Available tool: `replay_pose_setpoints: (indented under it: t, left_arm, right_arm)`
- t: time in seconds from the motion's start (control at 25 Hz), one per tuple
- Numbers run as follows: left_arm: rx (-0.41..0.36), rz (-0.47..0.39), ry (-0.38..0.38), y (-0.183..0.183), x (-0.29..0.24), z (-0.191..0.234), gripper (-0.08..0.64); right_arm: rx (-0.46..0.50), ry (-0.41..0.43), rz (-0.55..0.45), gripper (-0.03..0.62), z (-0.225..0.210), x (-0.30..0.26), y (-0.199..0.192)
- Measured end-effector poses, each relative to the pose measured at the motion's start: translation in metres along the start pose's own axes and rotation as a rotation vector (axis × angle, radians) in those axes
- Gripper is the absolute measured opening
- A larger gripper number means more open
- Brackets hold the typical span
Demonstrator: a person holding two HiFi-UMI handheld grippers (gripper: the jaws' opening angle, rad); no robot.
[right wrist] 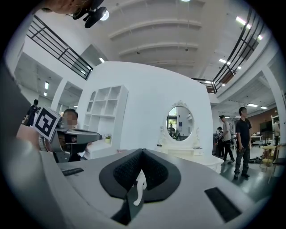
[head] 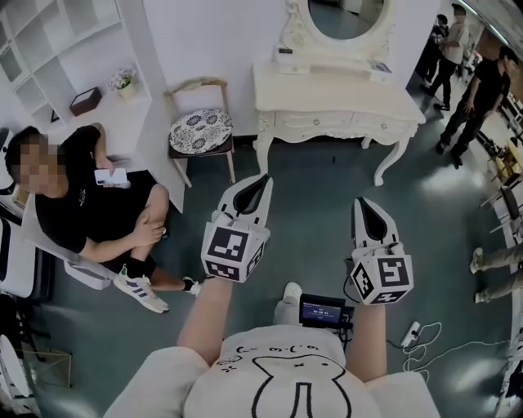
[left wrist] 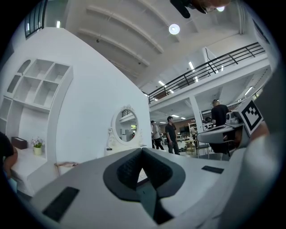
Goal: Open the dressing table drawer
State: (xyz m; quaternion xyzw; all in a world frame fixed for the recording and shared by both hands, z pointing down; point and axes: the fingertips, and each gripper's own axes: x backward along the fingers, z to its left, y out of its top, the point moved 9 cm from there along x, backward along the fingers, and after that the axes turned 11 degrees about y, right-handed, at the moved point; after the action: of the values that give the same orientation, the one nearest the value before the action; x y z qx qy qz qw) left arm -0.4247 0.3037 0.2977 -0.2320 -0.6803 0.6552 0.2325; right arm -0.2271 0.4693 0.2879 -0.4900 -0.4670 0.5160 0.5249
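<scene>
A cream dressing table (head: pixel 335 102) with an oval mirror (head: pixel 343 18) stands against the far white wall, and its drawer front (head: pixel 315 124) is closed. Both grippers are held level over the grey floor, well short of the table and pointing at it. My left gripper (head: pixel 263 178) has its jaws together and holds nothing. My right gripper (head: pixel 360 202) is likewise shut and empty. The left gripper view shows the mirror (left wrist: pixel 126 126) beyond the closed tips of the left gripper (left wrist: pixel 142 150). In the right gripper view the table (right wrist: pixel 187 151) lies beyond the right gripper (right wrist: pixel 142 151).
A chair with a patterned cushion (head: pixel 200 131) stands left of the table. A seated person (head: pixel 90 204) with a phone is at the left, beside white shelving (head: pixel 57 49). Other people (head: pixel 478 98) stand at the right. A power strip and cable (head: pixel 413 335) lie on the floor.
</scene>
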Motion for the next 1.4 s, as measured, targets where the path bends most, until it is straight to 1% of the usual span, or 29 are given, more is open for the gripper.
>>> replay_pose_setpoints:
  t: [0.24, 0.52, 0.76, 1.0, 1.2, 1.4]
  left_arm:
    - [-0.008, 0.024, 0.016, -0.004, -0.056, -0.002, -0.002]
    - [-0.026, 0.024, 0.034, 0.000, -0.116, -0.016, -0.002]
    - [-0.035, 0.023, 0.064, -0.002, -0.152, -0.027, -0.002]
    - [-0.014, 0.033, 0.083, -0.011, -0.177, -0.031, -0.002]
    - [-0.038, 0.042, 0.077, -0.016, -0.201, -0.025, 0.000]
    - [-0.030, 0.050, 0.075, -0.020, -0.232, -0.015, 0.000]
  right_arm:
    - [-0.015, 0.010, 0.006, 0.014, -0.049, -0.038, -0.006]
    - [-0.020, 0.046, -0.025, 0.014, -0.106, -0.071, -0.010]
    - [0.008, 0.075, -0.037, 0.014, -0.148, -0.093, -0.010]
    - [0.014, 0.095, -0.026, 0.012, -0.167, -0.109, -0.017]
    - [-0.002, 0.104, -0.024, 0.012, -0.177, -0.130, -0.023]
    - [0.003, 0.103, -0.022, 0.012, -0.194, -0.153, -0.028]
